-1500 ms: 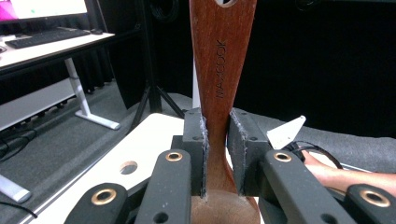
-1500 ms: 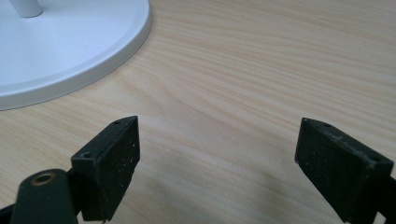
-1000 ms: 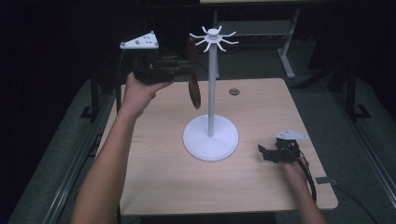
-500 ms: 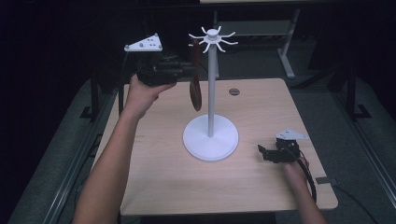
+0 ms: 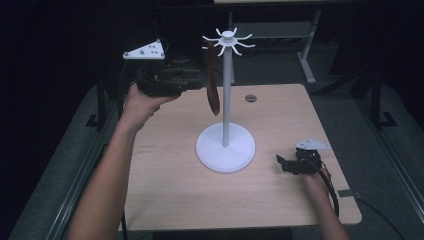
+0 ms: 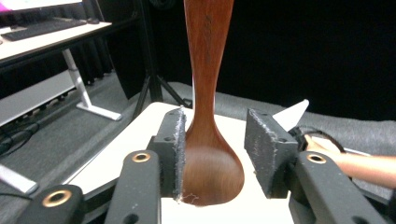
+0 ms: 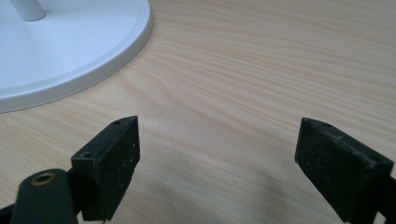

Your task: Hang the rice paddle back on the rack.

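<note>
A dark wooden spoon [image 5: 214, 95] hangs bowl-down from a hook at the top of the white rack [image 5: 226, 100], left of its pole. My left gripper [image 5: 203, 79], held up in a hand, reaches the spoon from the left. In the left gripper view the spoon [image 6: 208, 70] hangs between the jaws of the left gripper [image 6: 215, 140]; the left pad touches its bowl and the right pad stands apart, so the gripper is open. My right gripper [image 5: 281, 163] rests on the table right of the rack's base, open and empty [image 7: 219, 154].
The round white base [image 7: 70, 42] lies just left of my right gripper on the light wooden table [image 5: 280, 115]. A small round cable hole [image 5: 250, 98] sits near the far edge. Desks and stand legs are in the dark beyond.
My left gripper has shifted slightly to the right, and the spoon has swung with it closer to the pole. The right gripper has not moved.
</note>
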{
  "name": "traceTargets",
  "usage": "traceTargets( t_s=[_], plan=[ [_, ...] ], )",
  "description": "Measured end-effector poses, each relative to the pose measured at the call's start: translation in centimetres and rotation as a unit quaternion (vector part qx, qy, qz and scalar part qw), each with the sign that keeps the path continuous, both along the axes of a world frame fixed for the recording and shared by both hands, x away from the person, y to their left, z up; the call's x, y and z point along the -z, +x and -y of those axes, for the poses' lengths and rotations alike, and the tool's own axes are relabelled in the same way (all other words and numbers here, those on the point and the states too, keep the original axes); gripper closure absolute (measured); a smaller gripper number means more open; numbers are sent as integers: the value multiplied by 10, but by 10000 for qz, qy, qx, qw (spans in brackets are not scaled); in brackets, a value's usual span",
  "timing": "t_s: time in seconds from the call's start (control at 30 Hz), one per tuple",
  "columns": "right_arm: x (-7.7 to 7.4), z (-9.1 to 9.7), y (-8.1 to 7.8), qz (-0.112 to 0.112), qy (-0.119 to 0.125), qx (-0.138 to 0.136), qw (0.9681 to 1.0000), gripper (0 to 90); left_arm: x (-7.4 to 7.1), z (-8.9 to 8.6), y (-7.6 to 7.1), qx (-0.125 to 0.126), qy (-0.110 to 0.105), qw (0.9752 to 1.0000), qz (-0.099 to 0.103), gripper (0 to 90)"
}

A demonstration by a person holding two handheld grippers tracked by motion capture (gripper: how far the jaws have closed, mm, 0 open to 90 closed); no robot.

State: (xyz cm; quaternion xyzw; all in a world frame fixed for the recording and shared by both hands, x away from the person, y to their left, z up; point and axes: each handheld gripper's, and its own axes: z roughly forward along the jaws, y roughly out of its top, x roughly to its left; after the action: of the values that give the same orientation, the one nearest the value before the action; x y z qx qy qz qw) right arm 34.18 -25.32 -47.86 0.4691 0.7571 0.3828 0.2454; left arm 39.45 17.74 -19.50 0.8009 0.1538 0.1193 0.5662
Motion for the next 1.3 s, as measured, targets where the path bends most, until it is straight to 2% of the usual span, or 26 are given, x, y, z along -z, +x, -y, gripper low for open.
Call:
traceTargets(
  t_s=[0.23, 0.33, 0.47, 0.83, 1.07, 1.27, 1.3],
  plan=[
    [0, 0, 0, -4, 11, 3, 10000, 134, 8, -6, -8, -76, 293, 9995, -28, 480],
    [0, -1, 0, 24, -24, 11, 10000, 134, 12, -10, -12, -129, 327, 9994, -66, 449],
    [0, -1, -1, 22, -35, 33, 10000, 134, 19, -14, -17, -198, 499, 9985, -111, 403],
    [0, -2, -1, 31, -63, 24, 10000, 134, 36, -27, -31, -296, 734, 9967, -193, 350],
    [0, -2, -1, 29, -66, 32, 10000, 135, 63, -40, -42, -397, 758, 9961, -229, 322],
    [0, -2, -1, 24, -79, 34, 10000, 134, 95, -48, -50, -554, 820, 9946, -326, 295],
    [0, -2, -1, 24, -81, 33, 10000, 135, 95, -48, -50, -554, 820, 9946, -326, 291]
  ],
)
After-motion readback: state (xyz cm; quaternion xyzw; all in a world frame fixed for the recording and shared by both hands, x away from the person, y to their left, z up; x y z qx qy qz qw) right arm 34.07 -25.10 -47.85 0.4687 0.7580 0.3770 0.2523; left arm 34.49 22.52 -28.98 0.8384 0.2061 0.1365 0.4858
